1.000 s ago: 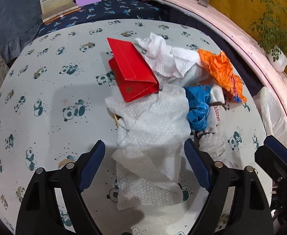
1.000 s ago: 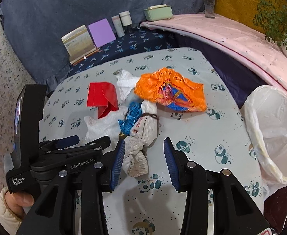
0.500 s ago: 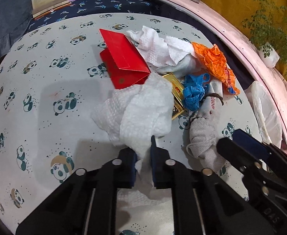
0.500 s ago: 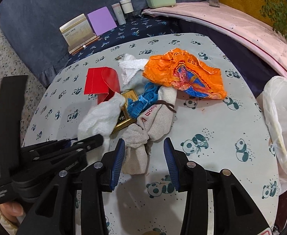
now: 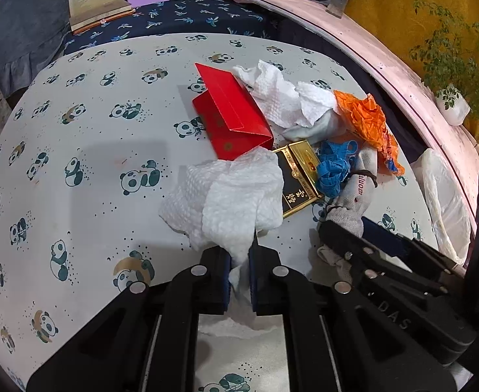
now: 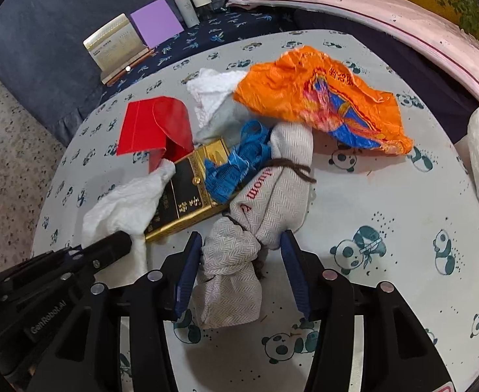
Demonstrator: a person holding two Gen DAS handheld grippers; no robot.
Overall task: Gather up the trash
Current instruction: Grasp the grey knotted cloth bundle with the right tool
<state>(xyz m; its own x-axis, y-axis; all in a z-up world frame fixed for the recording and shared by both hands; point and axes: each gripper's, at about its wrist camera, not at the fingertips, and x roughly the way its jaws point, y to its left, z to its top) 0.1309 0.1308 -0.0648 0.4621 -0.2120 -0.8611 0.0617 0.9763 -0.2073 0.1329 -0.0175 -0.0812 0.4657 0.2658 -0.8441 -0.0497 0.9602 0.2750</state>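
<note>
Left tool (image 5: 239, 274) pinches white tissue (image 5: 232, 196); right tool (image 6: 241, 274) wide astride grey sock (image 6: 239, 254).

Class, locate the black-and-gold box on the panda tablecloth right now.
In the right wrist view the black-and-gold box lies left of centre, between the white paper towel and the blue ribbon, just below the red envelope.

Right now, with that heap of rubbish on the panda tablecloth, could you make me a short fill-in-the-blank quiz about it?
1. The left gripper is shut on a white ____.
2. The right gripper is ____, its fingers either side of the grey cloth bundle.
3. The folded card envelope is coloured ____.
4. The crumpled snack wrapper is mostly ____.

Missing words: paper towel; open; red; orange
</note>
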